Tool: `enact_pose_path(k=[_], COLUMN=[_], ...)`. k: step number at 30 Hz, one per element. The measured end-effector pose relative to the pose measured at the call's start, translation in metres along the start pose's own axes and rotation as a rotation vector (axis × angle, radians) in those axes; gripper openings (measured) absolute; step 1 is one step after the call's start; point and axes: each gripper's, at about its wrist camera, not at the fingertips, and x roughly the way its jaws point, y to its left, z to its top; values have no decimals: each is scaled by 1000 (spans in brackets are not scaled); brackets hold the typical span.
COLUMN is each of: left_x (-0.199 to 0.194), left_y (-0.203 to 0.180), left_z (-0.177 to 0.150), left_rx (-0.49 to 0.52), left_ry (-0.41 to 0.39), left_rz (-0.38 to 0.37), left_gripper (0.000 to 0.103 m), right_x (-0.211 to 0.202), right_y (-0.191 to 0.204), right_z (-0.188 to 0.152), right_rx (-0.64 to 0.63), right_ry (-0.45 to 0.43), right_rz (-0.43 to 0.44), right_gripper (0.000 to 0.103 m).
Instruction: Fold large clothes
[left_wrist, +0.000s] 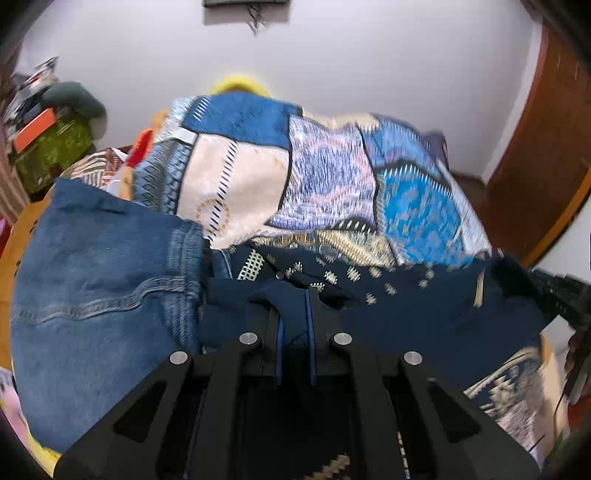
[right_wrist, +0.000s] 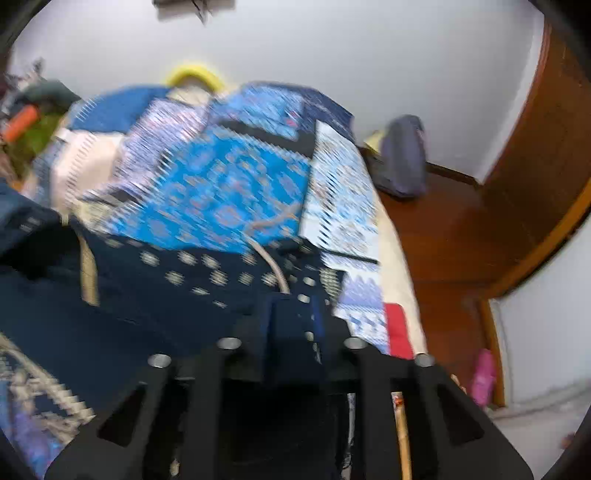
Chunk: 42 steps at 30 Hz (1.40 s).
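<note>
Right view motion-blurred; navy garment (right_wrist: 184, 295) print unreadable. Wall fixture (left_wrist: 245, 3) cut by top edge.

The left tool (left_wrist: 294, 314) is matte black plastic: two flat angular arms with wedge-shaped cut-outs, four round silver bolt heads above them, and thin blue strips lining the inner faces of its slim fingers (left_wrist: 314, 306). The right tool (right_wrist: 291, 317) has the same black frame and silver bolts.

Navy garment (left_wrist: 424, 314) with cream motifs, faded blue jeans (left_wrist: 103, 295), blue-and-cream patchwork bedspread (left_wrist: 325, 177).
</note>
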Motion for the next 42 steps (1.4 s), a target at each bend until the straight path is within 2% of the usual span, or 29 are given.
enact_pose_path(k=[1, 2, 4, 5, 6, 8, 11, 13, 17, 21, 24, 27, 31, 34, 36, 37, 39, 42], left_x=[4, 4, -1, -2, -5, -20, -51, -67, -78, -73, -57, -36, 1, 29, 43, 42, 26, -2], left_y=[-1, -2, -3, -5, -6, -10, -18, -21, -37, -61, -75, -88, -100, -101, -95, -90, -77, -67], left_z=[2, 3, 3, 4, 6, 8, 12, 11, -12, -44, -62, -69, -47, -17, 10, 22, 38, 45], left_rx=[17, 21, 13, 12, 15, 29, 73, 94, 175, 268, 315, 367, 399, 395, 352, 312, 228, 170], left_ry=[17, 22, 21, 33, 46, 9, -96, -121, -67, -24, 30, 61, 67, 73, 56, 32, -39, -115], left_rz=[5, 1, -22, -31, -32, 20, 62, 56, 23, 20, -16, 9, 60, 124, 216, 229, 197, 121], left_gripper=[9, 9, 16, 27, 44, 61, 61, 62, 62, 62, 62, 62, 62, 62, 62, 62, 62, 64], right_x=[-1, -4, -17, -23, -32, -53, -82, -97, -104, -81, -64, -53, -35, -8, 2, -1, -9, -23], right_y=[-1, -3, -4, -6, -8, -13, -19, -18, 2, 18, 25, 29, 36, 41, 40, 38, 25, 6], right_z=[-2, -3, -4, -3, 0, 3, 3, -5, -39, -63, -74, -71, -47, -13, 14, 20, 33, 31], right_rx=[2, 3, -8, -9, -2, 29, 59, 49, -44, -88, -84, -75, -38, -5, 42, 72, 172, 283], right_ry=[-2, -17, -48, -54, -62, -100, -152, -156, -107, -19, 33, 37, 13, 56, 39, 13, -55, -117], right_rz=[-22, -40, -61, -65, -73, -76, 13, 92, 164, 188, 225, 248, 308, 363, 323, 283, 217, 290], right_gripper=[45, 47, 47, 47, 47, 47, 51, 63, 65, 64, 64, 64, 64, 64, 62, 62, 64, 65])
